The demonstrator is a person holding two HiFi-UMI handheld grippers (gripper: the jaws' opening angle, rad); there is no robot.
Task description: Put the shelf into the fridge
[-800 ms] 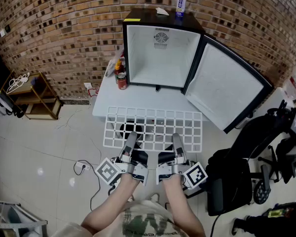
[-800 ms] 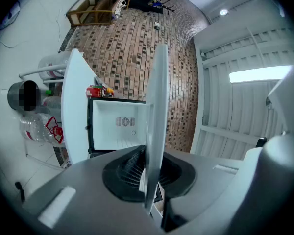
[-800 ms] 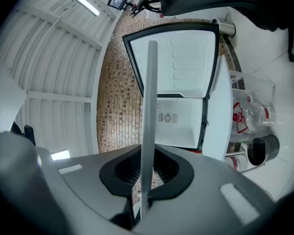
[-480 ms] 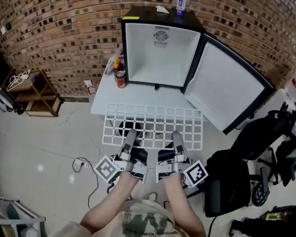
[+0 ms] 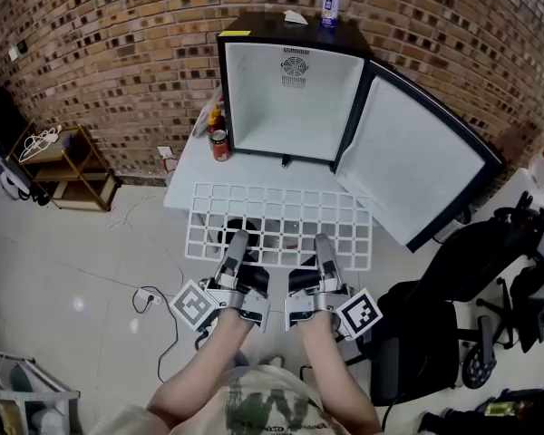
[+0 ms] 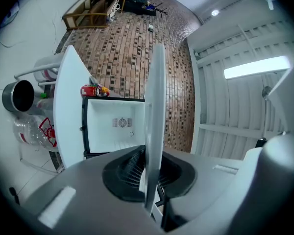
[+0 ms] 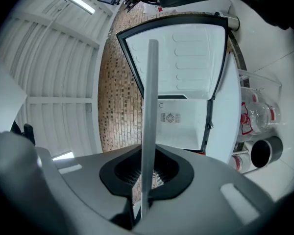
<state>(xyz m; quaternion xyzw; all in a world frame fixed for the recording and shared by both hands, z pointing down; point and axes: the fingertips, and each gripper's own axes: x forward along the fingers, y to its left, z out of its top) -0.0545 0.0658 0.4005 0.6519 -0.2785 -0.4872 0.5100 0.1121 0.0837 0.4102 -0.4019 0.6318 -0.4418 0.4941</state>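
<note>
L gripper (image 5: 238, 240) & R gripper (image 5: 324, 243) fingers both pinch white wire-grid shelf (image 5: 281, 208); smooth boxy fridge (image 5: 290, 98) open.

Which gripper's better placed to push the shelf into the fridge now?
Neither alone, probably: the left gripper and right gripper both clamp the shelf at its near edge, evenly spaced before the open fridge.

A white tabletop (image 5: 189, 175) carries the open fridge (image 5: 295, 89) at its back. A red can (image 5: 220, 145) and some bottles (image 5: 216, 116) stand just beside the fridge's left wall. The tiled floor (image 5: 91, 270) below holds a wooden rack (image 5: 68, 170) and a black chair (image 5: 435, 333).
</note>
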